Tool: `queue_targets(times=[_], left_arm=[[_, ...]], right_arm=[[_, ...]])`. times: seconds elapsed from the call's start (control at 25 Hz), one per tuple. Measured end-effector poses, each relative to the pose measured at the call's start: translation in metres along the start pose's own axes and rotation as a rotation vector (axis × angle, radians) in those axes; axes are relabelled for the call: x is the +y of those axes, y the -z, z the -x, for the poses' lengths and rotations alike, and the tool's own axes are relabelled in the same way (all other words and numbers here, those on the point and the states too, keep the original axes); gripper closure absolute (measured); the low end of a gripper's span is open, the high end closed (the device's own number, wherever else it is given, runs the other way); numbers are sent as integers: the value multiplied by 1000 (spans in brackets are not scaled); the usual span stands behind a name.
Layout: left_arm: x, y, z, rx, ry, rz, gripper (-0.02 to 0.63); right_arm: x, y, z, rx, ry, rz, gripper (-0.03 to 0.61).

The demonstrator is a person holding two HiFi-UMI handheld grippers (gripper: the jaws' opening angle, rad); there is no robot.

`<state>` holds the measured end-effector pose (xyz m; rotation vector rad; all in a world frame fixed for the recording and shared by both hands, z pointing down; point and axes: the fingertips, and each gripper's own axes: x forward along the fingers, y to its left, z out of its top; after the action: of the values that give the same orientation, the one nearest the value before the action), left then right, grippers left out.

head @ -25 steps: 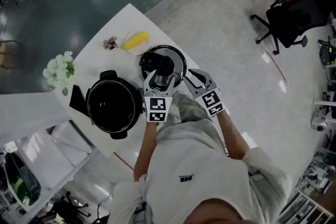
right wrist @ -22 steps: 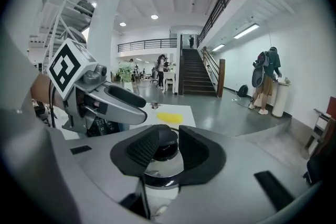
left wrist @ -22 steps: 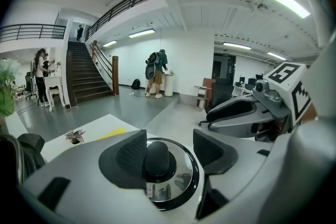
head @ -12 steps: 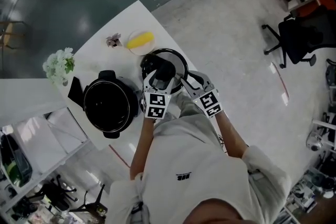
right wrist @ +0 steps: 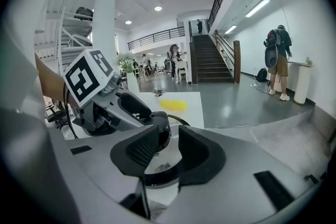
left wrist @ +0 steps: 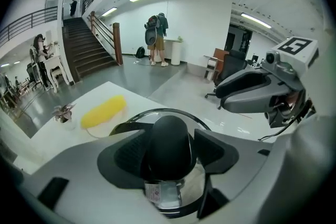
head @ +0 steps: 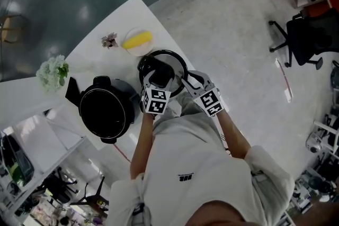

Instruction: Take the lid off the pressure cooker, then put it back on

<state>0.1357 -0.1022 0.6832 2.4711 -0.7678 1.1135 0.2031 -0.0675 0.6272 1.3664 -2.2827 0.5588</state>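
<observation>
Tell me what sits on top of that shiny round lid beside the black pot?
A black domed knob on the shiny round lid, between the left gripper's jaws, which have just been opening. Whatever lies beneath the lid is covered.

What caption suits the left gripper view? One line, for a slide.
Left gripper, jaws just opened wider, straddles the black knob of the lid on the white table.

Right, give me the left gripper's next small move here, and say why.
Probably close the left gripper on the black domed knob of the round shiny lid. Its jaws have just been opening and straddle that knob without clearly pressing it, while the lid lies on the white table beside the open black pressure cooker, not yet put back.
</observation>
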Motion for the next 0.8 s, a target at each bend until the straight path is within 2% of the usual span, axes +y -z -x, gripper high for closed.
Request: queue_targets(times=[0.36, 0.8], left_arm=[[3, 20, -31, 113, 27, -4, 295], [-1, 20, -33, 114, 39, -16, 327]], right_arm=[[-4, 8, -17, 30, -37, -8, 457], [-3, 5, -19, 28, -46, -10, 457]])
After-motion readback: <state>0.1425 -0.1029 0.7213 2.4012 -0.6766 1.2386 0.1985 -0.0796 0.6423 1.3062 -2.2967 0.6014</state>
